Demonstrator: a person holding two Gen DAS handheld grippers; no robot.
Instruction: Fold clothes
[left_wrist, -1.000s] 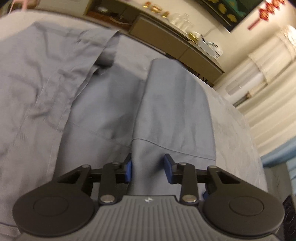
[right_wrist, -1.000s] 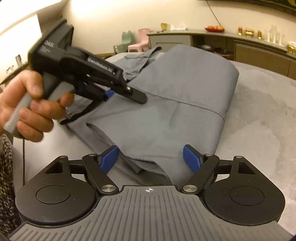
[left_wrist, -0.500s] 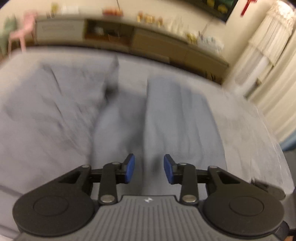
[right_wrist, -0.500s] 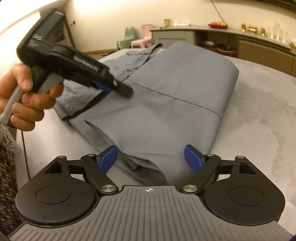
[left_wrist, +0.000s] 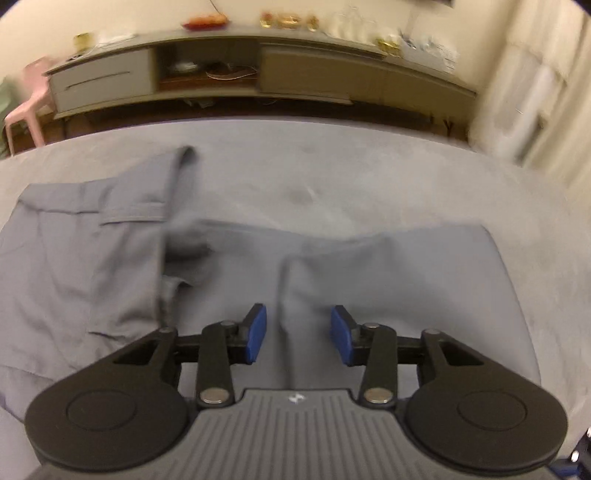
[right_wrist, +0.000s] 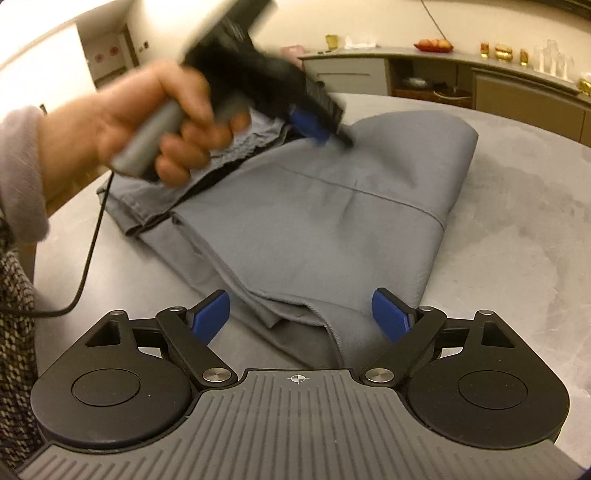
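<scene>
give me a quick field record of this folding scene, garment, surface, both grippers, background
garment: grey garment, partly folded, lying on the table
surface: grey table
left gripper: jaws opening, above a raised crease of the garment, pads not pressing it
left hand: grips the left gripper's handle, a cable trailing down from it
right gripper: jaws opening, wide apart over the garment's near edge, nothing pinched
background: long sideboard along the wall, pink chair

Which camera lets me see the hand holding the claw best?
The right wrist view. It shows the person's hand wrapped around the handle of the left claw above the grey garment, though blurred. The left wrist view shows only that claw's blue pads, no hand.
</scene>
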